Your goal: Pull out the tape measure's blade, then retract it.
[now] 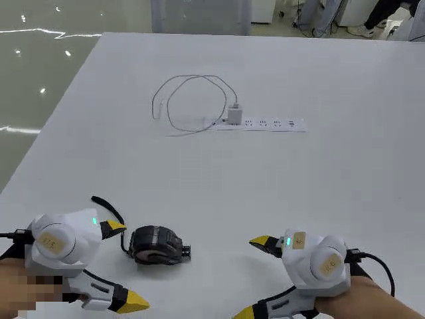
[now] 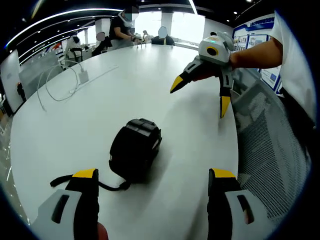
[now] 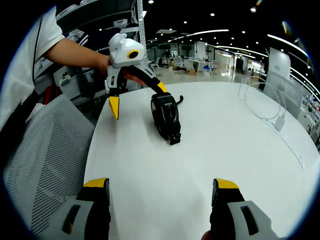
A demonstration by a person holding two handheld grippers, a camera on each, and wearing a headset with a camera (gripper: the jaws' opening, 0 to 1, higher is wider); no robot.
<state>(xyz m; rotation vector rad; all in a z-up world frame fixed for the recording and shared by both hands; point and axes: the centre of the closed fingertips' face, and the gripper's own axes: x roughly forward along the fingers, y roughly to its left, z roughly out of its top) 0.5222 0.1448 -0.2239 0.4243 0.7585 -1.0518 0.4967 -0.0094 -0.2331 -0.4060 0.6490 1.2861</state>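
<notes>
Both grippers flank the tape measure; nothing gripped.

Tape measure [image 1: 157,245] lies loose on the white worktop [image 1: 265,179], just ahead of the left gripper [image 1: 126,265], jaws spread. Its blade tip faces the right gripper [image 1: 251,277], jaws also spread and apart from it. Risks: the case skids or twists if clamped off-centre, the strap [image 1: 106,206] snags, or the small tip is missed.

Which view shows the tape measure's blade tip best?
Right gripper view: the tape measure stands edge-on with its blade tip facing the camera, unobstructed. Head view shows it small from above, tip poking right. Left gripper view shows its back and strap; the tip is hidden.
</notes>
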